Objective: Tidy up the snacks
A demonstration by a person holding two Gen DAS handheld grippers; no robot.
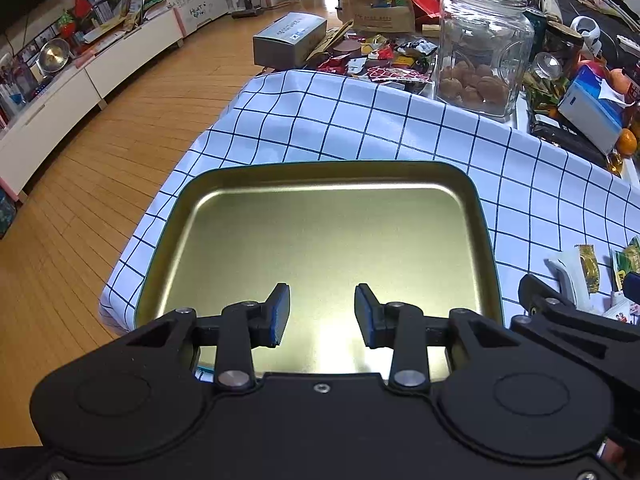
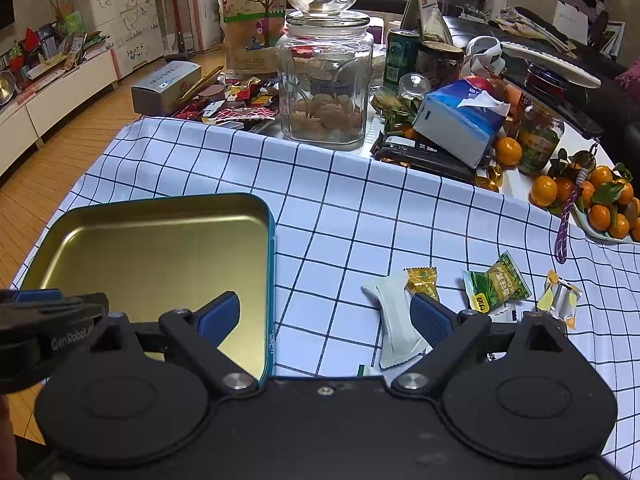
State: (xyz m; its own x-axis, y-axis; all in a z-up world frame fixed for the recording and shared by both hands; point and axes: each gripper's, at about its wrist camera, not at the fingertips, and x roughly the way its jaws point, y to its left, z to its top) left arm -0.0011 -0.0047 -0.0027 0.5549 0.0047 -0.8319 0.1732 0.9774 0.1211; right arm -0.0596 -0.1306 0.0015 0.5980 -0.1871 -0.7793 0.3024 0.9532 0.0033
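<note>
A shallow gold tin tray [image 1: 320, 184] with a teal rim [image 2: 272, 264] lies on the checked cloth, nothing inside it. My left gripper [image 1: 322, 314] hangs open over the tray's near half, nothing between its pads. My right gripper [image 2: 326, 318] stands wide open above the cloth just right of the tray. A white snack packet [image 2: 394, 320] lies against its right finger [image 2: 430, 320], not clamped. Beyond lie a gold candy [image 2: 422, 280], a green packet [image 2: 498, 286] and a yellow-silver packet [image 2: 560, 300]. The same snacks [image 1: 588, 268] show at the right edge of the left wrist view.
A glass jar [image 2: 324, 92] with cookies stands at the cloth's far edge, a glass cup on its lid. Wrapped sweets [image 2: 236, 108], a grey box [image 2: 166, 86], a tissue pack [image 2: 460, 120], tangerines [image 2: 588, 196] and jars crowd the back. The table's left edge drops to wood floor [image 1: 100, 184].
</note>
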